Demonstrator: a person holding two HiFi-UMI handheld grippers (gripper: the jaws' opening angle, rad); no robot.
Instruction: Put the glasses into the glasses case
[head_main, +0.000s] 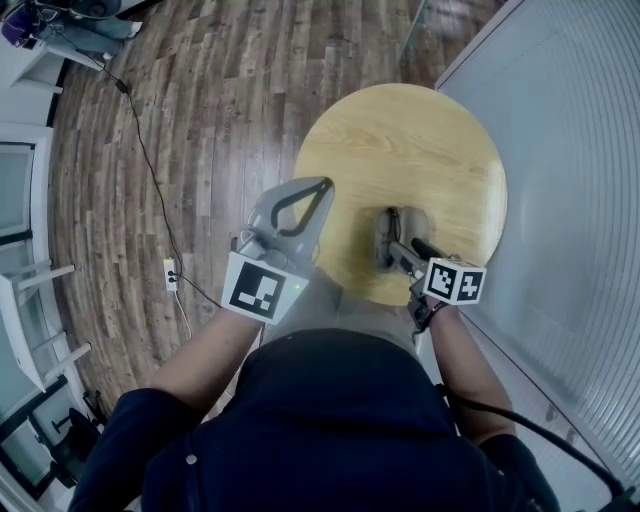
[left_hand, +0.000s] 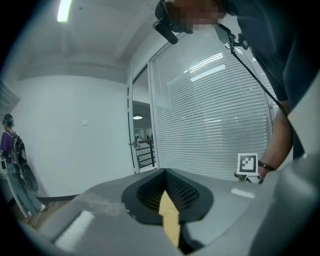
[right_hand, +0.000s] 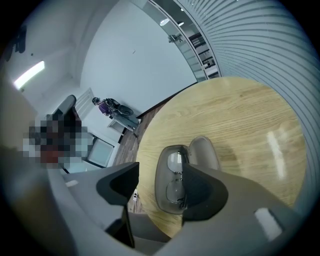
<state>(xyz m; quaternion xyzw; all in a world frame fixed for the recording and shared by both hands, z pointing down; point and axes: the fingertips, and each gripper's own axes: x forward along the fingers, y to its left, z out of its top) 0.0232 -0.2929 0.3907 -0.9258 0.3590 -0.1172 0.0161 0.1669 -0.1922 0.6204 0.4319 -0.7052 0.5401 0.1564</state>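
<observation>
Glasses (right_hand: 173, 189) inside case (right_hand: 204, 154), below the spread-jawed right gripper (right_hand: 163, 170)

Office, glass partition blinds (left_hand: 215, 115), wood floor (head_main: 200, 120)

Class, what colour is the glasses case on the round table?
The case is grey; it shows best in the right gripper view.

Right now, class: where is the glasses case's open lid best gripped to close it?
Take the lid by its long edge away from the tray, from above: it lies open beside that tray, which holds the glasses, so that edge is probably clearest.
</observation>
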